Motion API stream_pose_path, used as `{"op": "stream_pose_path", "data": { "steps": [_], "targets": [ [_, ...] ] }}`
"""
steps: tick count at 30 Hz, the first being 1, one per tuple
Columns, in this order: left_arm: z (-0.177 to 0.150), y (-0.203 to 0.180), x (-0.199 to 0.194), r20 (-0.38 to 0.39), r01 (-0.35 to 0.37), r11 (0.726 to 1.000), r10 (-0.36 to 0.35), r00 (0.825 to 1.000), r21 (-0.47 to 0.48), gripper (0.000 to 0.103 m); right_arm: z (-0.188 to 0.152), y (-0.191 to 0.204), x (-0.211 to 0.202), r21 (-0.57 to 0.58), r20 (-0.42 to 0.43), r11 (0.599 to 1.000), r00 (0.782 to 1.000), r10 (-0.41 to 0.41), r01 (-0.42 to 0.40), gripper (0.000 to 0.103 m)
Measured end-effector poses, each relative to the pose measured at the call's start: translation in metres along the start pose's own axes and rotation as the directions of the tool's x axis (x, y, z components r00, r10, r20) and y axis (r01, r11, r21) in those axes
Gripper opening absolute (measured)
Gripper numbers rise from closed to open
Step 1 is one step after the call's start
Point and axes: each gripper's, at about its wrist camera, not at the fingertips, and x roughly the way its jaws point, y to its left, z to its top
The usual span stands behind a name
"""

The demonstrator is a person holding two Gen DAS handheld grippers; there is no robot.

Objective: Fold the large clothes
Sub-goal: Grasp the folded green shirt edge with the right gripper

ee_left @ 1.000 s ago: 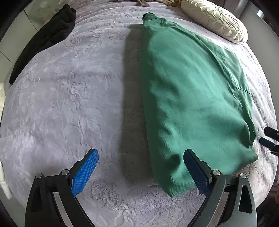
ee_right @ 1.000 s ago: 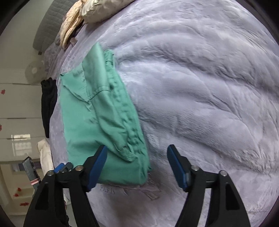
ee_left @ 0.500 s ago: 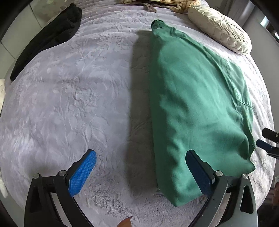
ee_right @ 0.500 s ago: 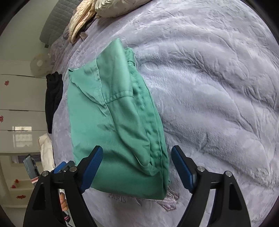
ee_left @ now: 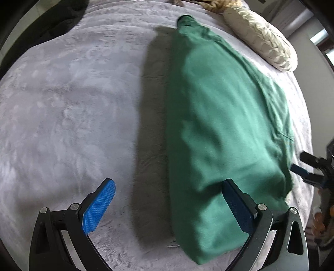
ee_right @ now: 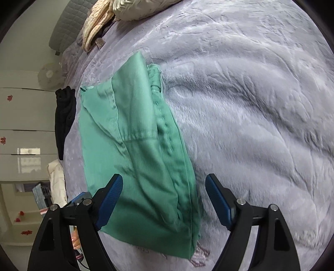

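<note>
A green garment (ee_left: pixel 219 125) lies folded lengthwise on the grey bedspread (ee_left: pixel 73 104). It also shows in the right wrist view (ee_right: pixel 137 150), with a seam and a buttoned edge on top. My left gripper (ee_left: pixel 167 200) is open and empty above the garment's near left edge. My right gripper (ee_right: pixel 163 198) is open and empty above the garment's near end. The right gripper's tips show at the right edge of the left wrist view (ee_left: pixel 306 168).
A cream pillow (ee_left: pixel 261 35) lies beyond the garment. A black garment (ee_left: pixel 41 27) lies at the bed's far left edge, also in the right wrist view (ee_right: pixel 63 116). A beige quilt (ee_right: pixel 129 10) lies at the head. White drawers (ee_right: pixel 25 129) stand beside the bed.
Both grippers have pulled back and risen slightly; more of the green garment's near end shows between the right gripper's fingers. Both stay open.
</note>
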Motion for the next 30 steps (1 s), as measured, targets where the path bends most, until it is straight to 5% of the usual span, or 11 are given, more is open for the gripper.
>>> {"op": "stream_pose_path", "data": {
  "steps": [7, 8, 9, 10, 17, 21, 24, 25, 30],
  "targets": [
    [0.006, -0.015, 0.022, -0.024, 0.017, 1.0, -0.016, 1.0, 0.018, 0.103, 0.034, 0.019, 0.013, -0.052, 0.057, 0.999, 0.998, -0.011, 0.014, 0.079],
    [0.006, -0.015, 0.023, -0.023, 0.016, 1.0, -0.015, 1.0, 0.02, 0.103, 0.038, 0.021, 0.018, -0.055, 0.053, 0.998, 0.998, -0.017, 0.02, 0.068],
    [0.005, -0.014, 0.023, -0.021, 0.016, 1.0, -0.016, 1.0, 0.022, 0.103, 0.042, 0.024, 0.025, -0.057, 0.038, 0.998, 0.999, -0.016, 0.018, 0.034],
    [0.004, -0.013, 0.024, -0.02, 0.015, 1.0, -0.014, 1.0, 0.025, 0.103, 0.044, 0.027, 0.031, -0.056, 0.02, 0.998, 1.0, -0.01, 0.011, 0.028],
    [-0.008, -0.002, 0.032, -0.044, 0.038, 0.999, -0.037, 0.998, 0.02, 0.103, 0.04, 0.058, 0.038, -0.21, 0.023, 0.978, 1.0, 0.0, 0.005, 0.024],
    [-0.005, -0.01, 0.033, -0.05, 0.022, 0.999, -0.019, 0.999, 0.045, 0.103, 0.049, 0.025, 0.043, -0.083, -0.01, 0.995, 0.999, 0.05, -0.051, 0.036],
    [0.0, -0.015, 0.03, -0.052, 0.035, 0.997, -0.031, 0.998, 0.066, 0.103, 0.046, 0.017, 0.028, -0.079, 0.002, 0.995, 0.998, 0.061, -0.061, 0.078],
    [0.002, -0.015, 0.031, -0.055, 0.046, 0.997, -0.042, 0.998, 0.063, 0.103, 0.045, 0.017, 0.023, -0.092, 0.009, 0.994, 0.998, 0.068, -0.066, 0.084],
    [0.013, -0.02, 0.047, -0.098, 0.116, 0.993, -0.114, 0.989, 0.025, 0.103, 0.052, 0.003, 0.022, -0.067, -0.029, 0.991, 0.993, 0.113, -0.114, 0.084]
  ]
}}
